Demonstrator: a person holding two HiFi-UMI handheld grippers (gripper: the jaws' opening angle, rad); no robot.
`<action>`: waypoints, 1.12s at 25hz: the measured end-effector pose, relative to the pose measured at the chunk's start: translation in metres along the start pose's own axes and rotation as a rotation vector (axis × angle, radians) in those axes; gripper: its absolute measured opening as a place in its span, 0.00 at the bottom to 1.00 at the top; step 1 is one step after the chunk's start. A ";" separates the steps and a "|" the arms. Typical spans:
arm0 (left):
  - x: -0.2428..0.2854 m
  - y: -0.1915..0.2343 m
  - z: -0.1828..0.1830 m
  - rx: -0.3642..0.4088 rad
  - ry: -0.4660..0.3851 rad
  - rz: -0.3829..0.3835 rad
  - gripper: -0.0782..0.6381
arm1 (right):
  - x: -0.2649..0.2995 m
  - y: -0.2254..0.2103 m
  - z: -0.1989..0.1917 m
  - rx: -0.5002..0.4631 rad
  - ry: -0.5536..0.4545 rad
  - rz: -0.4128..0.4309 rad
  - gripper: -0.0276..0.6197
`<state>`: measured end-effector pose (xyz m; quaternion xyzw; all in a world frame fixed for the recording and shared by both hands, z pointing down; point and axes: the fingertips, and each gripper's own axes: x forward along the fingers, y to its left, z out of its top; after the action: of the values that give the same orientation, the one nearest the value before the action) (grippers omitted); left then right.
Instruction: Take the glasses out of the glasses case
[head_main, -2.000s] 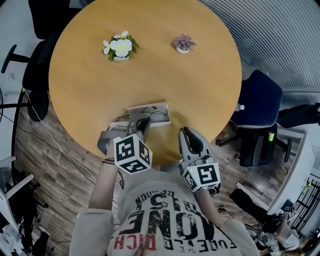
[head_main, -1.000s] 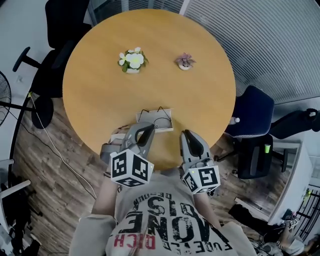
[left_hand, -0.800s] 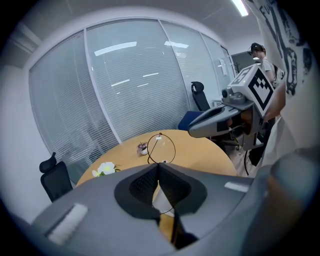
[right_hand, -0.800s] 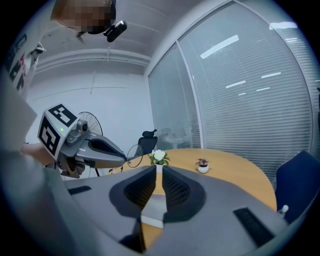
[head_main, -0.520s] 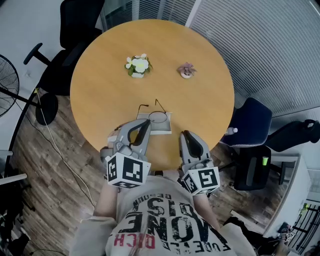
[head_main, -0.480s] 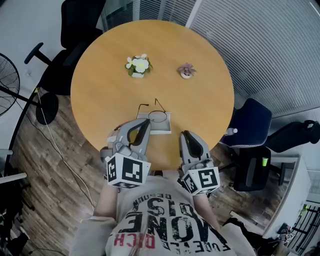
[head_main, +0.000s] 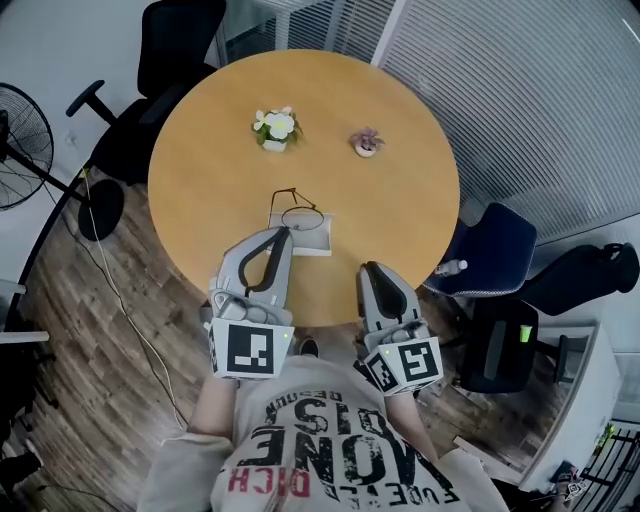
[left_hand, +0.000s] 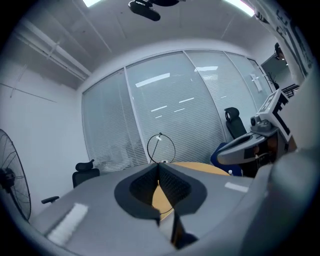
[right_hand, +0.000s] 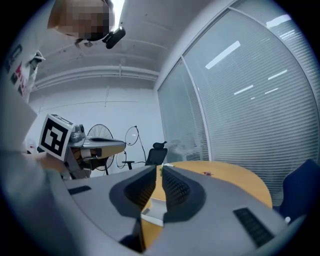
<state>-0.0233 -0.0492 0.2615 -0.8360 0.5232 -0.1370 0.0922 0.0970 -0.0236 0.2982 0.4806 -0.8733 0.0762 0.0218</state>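
The glasses (head_main: 297, 213) are pinched by one thin temple wire in the left gripper (head_main: 284, 233), whose jaws are pressed together on it. In the left gripper view a round lens rim (left_hand: 161, 147) is seen standing above the tips, against the window blinds and clear of the table (head_main: 400, 200).

The case (head_main: 300, 237) lies open near the table's lower edge, at the middle of the head view, with its white inside turned up. In that view the glasses are seen over its upper edge. Whether they touch it cannot be told there.

The right gripper (head_main: 370, 268) is held at the table's lower edge, to the right of the case. Its jaws are set narrowly apart, with nothing pinched. Through the gap the case (right_hand: 152, 212) is seen on the table below.

Two small flower pots (head_main: 275, 128) are set on the upper part of the table.
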 end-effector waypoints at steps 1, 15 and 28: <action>-0.006 -0.001 0.006 -0.009 -0.018 0.021 0.13 | -0.006 0.002 0.003 -0.002 -0.007 0.010 0.11; -0.097 -0.034 0.032 -0.190 -0.092 0.189 0.13 | -0.082 0.017 0.030 -0.009 -0.083 0.100 0.11; -0.136 -0.031 0.027 -0.262 -0.134 0.261 0.13 | -0.098 0.023 0.043 -0.030 -0.102 0.102 0.11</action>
<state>-0.0447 0.0867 0.2276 -0.7733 0.6331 0.0013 0.0344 0.1320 0.0635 0.2422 0.4383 -0.8978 0.0395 -0.0191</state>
